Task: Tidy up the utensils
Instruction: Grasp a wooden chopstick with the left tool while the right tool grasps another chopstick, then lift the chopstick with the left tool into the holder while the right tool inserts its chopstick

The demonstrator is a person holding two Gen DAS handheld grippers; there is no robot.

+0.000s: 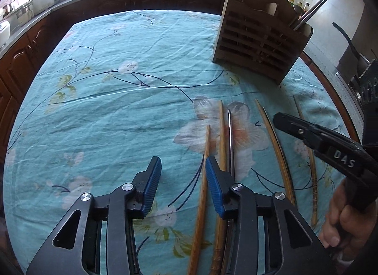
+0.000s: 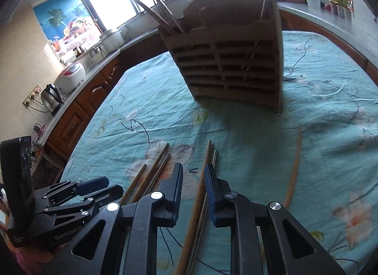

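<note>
Several chopsticks lie side by side on the teal floral cloth (image 1: 118, 114). My left gripper (image 1: 183, 180) is open low over the cloth. A wooden chopstick (image 1: 205, 168) runs between its blue pads, close to the right pad and apart from the left one. Beside it lie another wooden stick (image 1: 222, 137) and a metal one (image 1: 230, 137). My right gripper (image 2: 193, 187) hovers over a wooden and metal pair (image 2: 200, 194), jaws narrow, with a gap still showing at the left pad. A slatted wooden holder (image 1: 257, 45) (image 2: 226, 67) stands behind with chopsticks upright in it.
A lone bamboo chopstick (image 2: 295, 168) lies to the right of the pair. A hand (image 1: 342, 223) holds the right gripper (image 1: 277, 119). The left gripper (image 2: 104, 186) shows at the lower left. A counter with a rice cooker (image 2: 70, 74) and kettle (image 2: 50, 97) runs around the table.
</note>
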